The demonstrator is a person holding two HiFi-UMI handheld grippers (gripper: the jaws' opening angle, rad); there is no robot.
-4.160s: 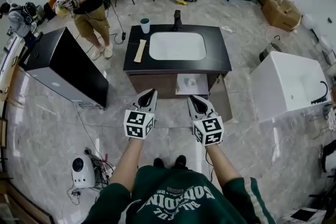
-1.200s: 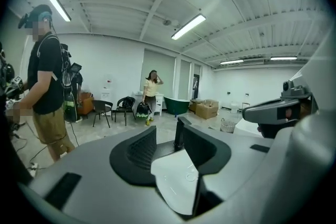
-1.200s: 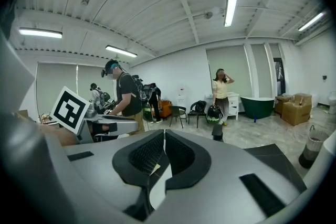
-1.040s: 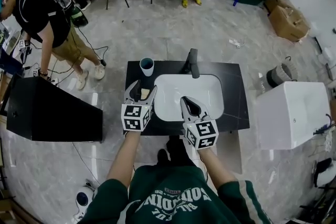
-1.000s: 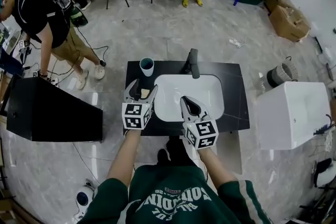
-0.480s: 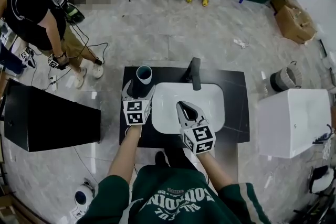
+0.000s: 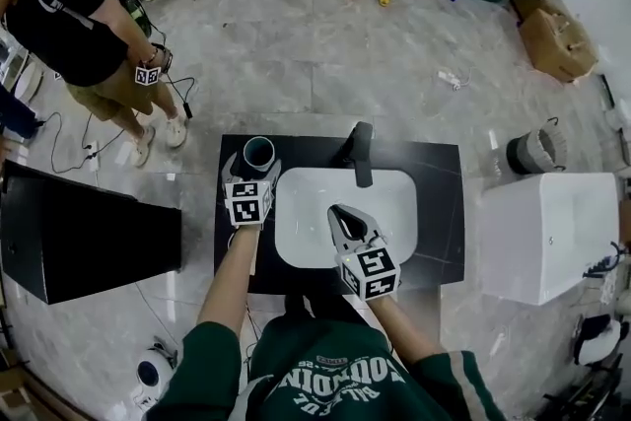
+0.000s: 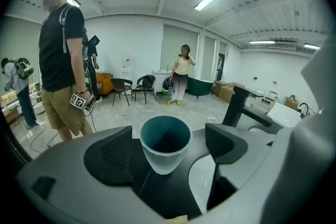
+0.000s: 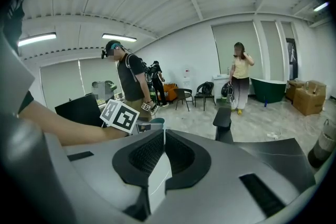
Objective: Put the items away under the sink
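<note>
Teal cup (image 8: 165,141): upright on desk (image 7: 439,212), between pads of left tongs (image 7: 250,177), untouched; jaws wide, just been opening. Idle: right tongs (image 9: 164,152), closed, empty, above basin (image 7: 394,202). Step: approach to cup. Next: close on wall, lift clear.

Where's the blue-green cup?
Head view: the cup stands at the far left corner of the counter, left of the faucet, between the open jaws of the left hand-held gripper.

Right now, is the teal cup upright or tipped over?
Upright. The teal cup stands on its base on the black counter, mouth facing up; the part of its inside that shows looks empty.
</note>
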